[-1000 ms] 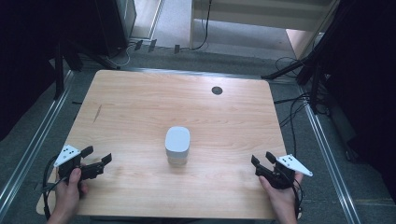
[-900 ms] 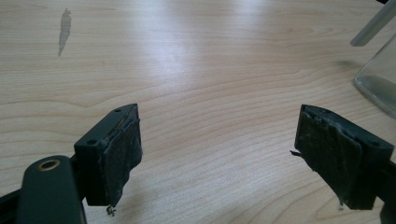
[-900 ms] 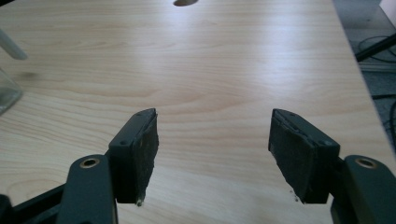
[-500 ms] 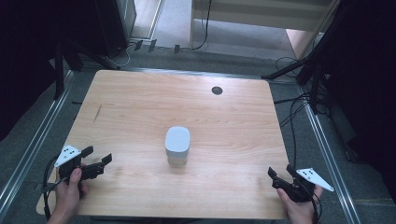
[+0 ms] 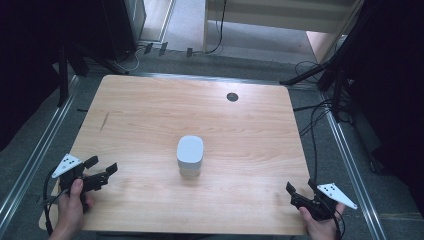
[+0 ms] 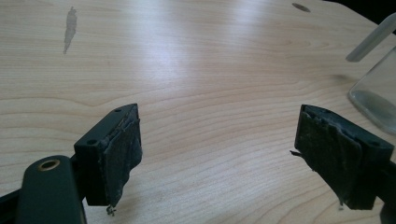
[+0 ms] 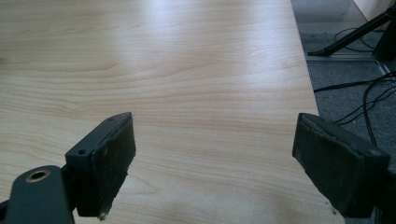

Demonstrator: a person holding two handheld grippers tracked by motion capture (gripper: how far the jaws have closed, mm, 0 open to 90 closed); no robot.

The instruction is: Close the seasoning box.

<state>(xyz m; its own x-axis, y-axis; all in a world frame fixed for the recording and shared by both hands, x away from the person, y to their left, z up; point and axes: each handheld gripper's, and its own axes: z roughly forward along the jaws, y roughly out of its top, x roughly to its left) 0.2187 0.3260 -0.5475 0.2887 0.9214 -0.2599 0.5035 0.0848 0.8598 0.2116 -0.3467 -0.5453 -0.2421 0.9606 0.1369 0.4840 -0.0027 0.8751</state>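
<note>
White jar (image 5: 190, 155) is stood in the middle of the table (image 5: 150, 115), untouched, while both the left gripper (image 5: 102, 172) and right gripper (image 5: 301, 190), near the front corners, are held wide open and empty, so a reach inward is likely needed next.

No writing, label, brand, number or sign can be read anywhere. The white container (image 5: 190, 155) at the middle of the desk (image 5: 150, 115) carries no legible mark, and the bare wood around it shows only grain, a dark streak and a round hole.
</note>
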